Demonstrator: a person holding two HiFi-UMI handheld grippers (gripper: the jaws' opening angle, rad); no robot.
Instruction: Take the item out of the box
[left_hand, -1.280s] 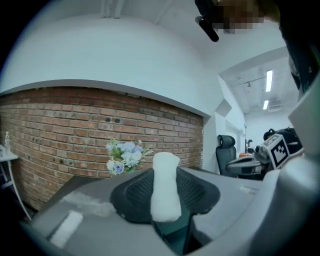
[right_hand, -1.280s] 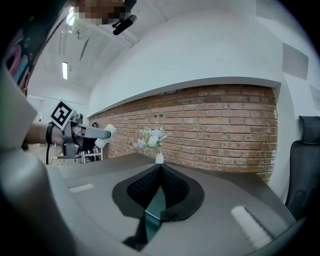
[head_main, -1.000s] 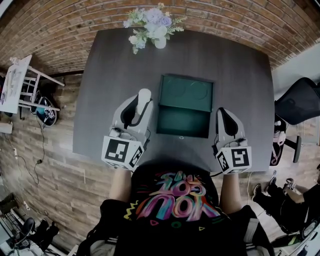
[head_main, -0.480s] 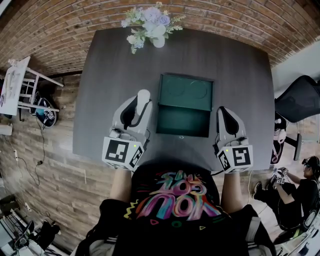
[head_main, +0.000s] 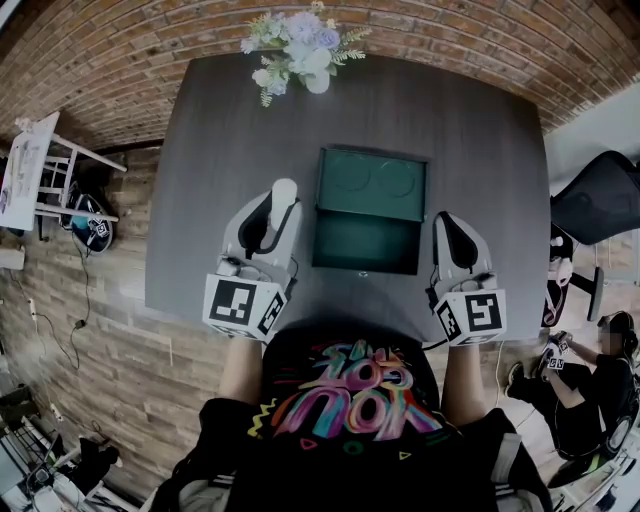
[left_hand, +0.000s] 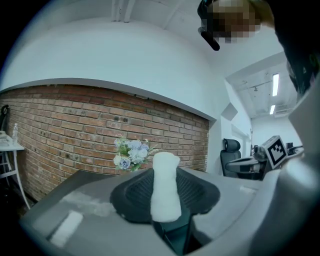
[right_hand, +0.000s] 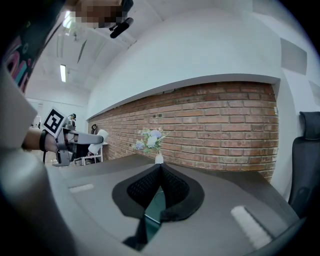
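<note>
An open dark green box lies on the dark table, its lid folded back toward the far side. Its inside looks empty. My left gripper hovers just left of the box, shut on a white cylindrical item that stands upright between the pads. In the left gripper view the white item fills the gap between the jaws of the left gripper. My right gripper sits at the box's right side with its jaws together and nothing in them. The right gripper shows closed pads in its own view.
A white vase of pale flowers stands at the table's far edge. A black office chair is to the right of the table and a white stand to the left. A brick wall runs behind. A person sits at lower right.
Both grippers and the white item have stayed where they were. Only the person at the lower right edge has shifted.
</note>
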